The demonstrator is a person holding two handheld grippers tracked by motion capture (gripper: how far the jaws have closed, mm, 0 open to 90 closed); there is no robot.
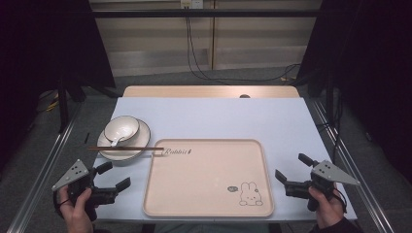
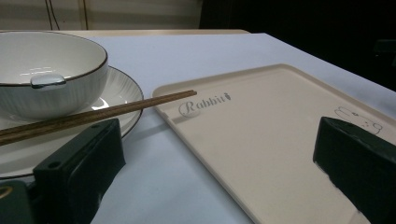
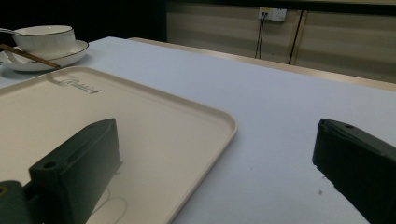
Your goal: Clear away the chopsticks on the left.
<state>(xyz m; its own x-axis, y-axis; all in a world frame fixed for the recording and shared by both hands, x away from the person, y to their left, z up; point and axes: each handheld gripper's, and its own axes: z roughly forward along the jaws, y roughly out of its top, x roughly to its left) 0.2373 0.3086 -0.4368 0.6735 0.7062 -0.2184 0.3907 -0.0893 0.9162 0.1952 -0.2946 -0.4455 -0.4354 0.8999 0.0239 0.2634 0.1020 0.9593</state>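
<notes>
Both grippers (image 1: 114,175) (image 1: 290,171) wide, empty | spoon handle (image 2: 47,80) in bowl (image 2: 70,88): left gripper view

Lab-like recording booth: black curtains (image 1: 43,43), metal frame rails (image 1: 41,170), trailing wall cables (image 1: 194,58).

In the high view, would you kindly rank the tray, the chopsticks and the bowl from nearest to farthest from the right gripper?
From the right gripper:
1. Tray: its right edge lies just left of the open jaws.
2. Chopsticks: left of the tray, tips reaching the tray's far left corner.
3. Bowl: farthest, on the plate at the far left.
</notes>
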